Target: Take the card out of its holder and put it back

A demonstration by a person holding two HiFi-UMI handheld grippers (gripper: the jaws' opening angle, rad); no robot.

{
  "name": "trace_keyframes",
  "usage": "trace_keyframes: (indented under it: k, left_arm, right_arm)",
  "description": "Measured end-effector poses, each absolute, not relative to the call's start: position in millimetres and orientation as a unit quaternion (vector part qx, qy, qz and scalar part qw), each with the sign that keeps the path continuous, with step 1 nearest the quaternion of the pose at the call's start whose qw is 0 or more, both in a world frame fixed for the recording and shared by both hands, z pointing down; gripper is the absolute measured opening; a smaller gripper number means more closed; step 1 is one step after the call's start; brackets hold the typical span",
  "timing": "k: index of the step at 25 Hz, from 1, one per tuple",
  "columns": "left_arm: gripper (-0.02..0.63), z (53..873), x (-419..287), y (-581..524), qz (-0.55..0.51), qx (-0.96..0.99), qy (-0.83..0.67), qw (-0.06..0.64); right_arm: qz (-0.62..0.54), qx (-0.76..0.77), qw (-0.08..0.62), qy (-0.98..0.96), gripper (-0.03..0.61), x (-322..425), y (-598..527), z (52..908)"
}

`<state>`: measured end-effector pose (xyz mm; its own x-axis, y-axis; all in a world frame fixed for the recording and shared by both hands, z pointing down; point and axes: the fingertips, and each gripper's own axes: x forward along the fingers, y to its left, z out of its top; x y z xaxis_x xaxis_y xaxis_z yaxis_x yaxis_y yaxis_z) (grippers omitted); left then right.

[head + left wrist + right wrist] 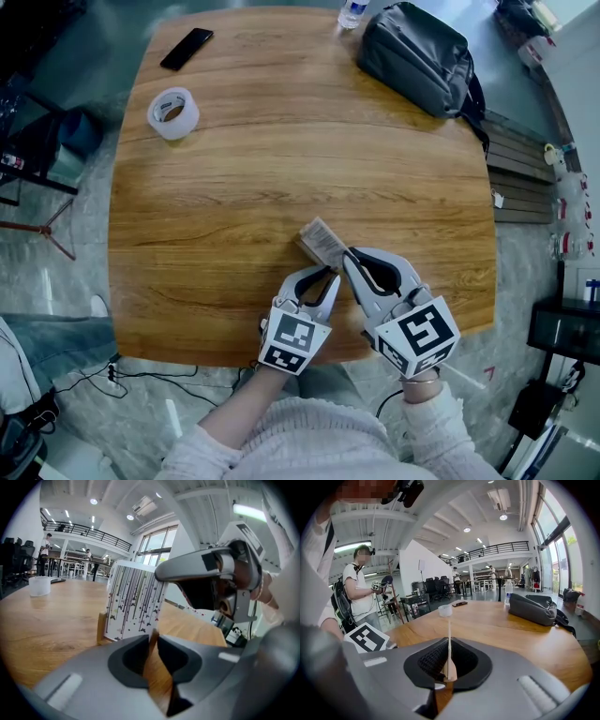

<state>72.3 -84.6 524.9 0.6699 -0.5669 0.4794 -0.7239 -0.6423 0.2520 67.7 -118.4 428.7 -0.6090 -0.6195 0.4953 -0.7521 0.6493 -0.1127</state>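
Card removal looks just about to start. Your left claw (152, 639) is clamped on the near end of the wooden holder (101, 629), pinning it to the desk (281, 159) close to the front edge. Your right claw (449, 665) is drawn narrow onto the card (133, 604), which shows edge-on between its pads.

The card, white with dark streaks, stands upright in the holder's slot and appears fully seated. The next move, as I judge it, is to draw the card straight up along the slot while your left claw holds the holder down. A sideways tug could bend the card or tip the holder.

Other containers:
- A grey bag (412, 56) sits at the desk's far right, closed, with its contents hidden.
- A bottle (352, 11) stands at the far edge, mostly cut off.

A tape roll (172, 112) and a phone (187, 49) lie far left, well apart.
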Motion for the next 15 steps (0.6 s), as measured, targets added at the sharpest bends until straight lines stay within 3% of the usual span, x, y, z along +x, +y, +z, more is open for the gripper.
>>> trace_keyframes:
  k: [15]
  left_arm:
    - [0.067,528,71,-84,0.176,0.885,-0.364,0.23]
  right_arm:
    - [0.127,0.398,0.18,-0.891,0.014,70,-116,386]
